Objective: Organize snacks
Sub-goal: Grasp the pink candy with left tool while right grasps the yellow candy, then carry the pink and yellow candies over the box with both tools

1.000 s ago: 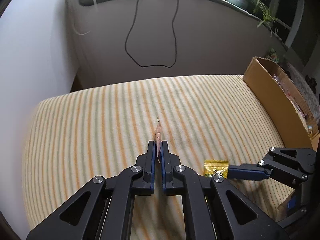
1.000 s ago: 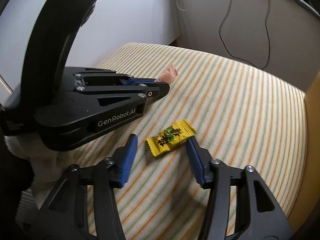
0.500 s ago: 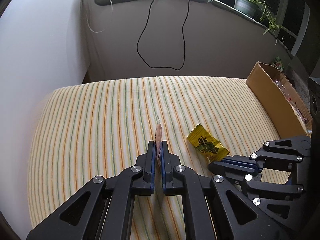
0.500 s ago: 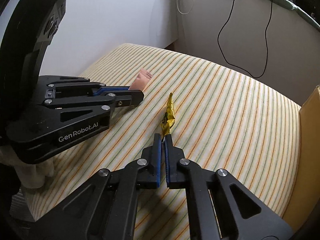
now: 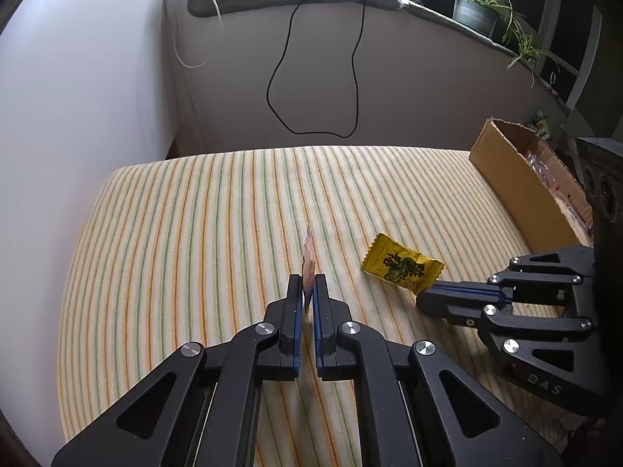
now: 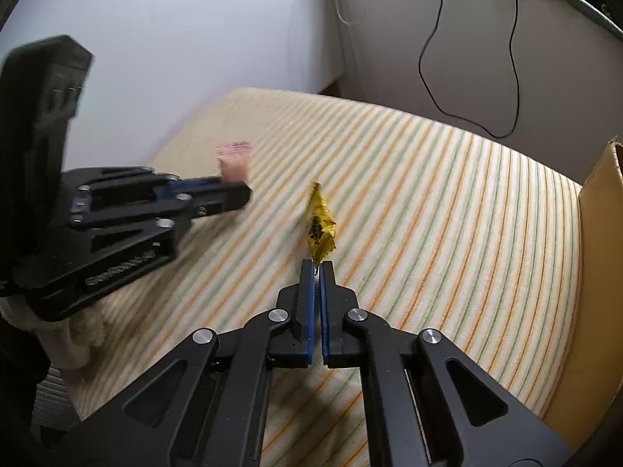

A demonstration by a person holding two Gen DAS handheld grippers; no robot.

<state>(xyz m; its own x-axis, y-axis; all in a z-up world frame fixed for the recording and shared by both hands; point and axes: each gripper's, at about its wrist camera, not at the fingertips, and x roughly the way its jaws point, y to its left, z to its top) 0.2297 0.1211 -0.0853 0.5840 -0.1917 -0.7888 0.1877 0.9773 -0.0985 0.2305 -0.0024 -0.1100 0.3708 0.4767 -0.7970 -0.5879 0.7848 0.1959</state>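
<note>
My left gripper [image 5: 307, 286] is shut on a thin pink snack packet [image 5: 308, 257], held edge-on above the striped cloth; the packet also shows blurred in the right wrist view [image 6: 233, 161]. My right gripper [image 6: 318, 268] is shut on a yellow candy packet [image 6: 321, 227] with green print, held above the cloth. In the left wrist view the right gripper [image 5: 428, 295] holds that yellow packet [image 5: 401, 268] by one end, to the right of my left gripper.
A striped yellow cloth [image 5: 194, 233] covers the table. An open cardboard box [image 5: 521, 190] holding wrapped snacks stands along the right edge, also in the right wrist view [image 6: 599, 210]. A black cable [image 5: 311, 78] hangs on the wall behind. Potted plants [image 5: 483, 7] sit on the ledge.
My right gripper closed on the yellow packet and lifted it off the cloth. Both grippers have risen, each with its packet.
</note>
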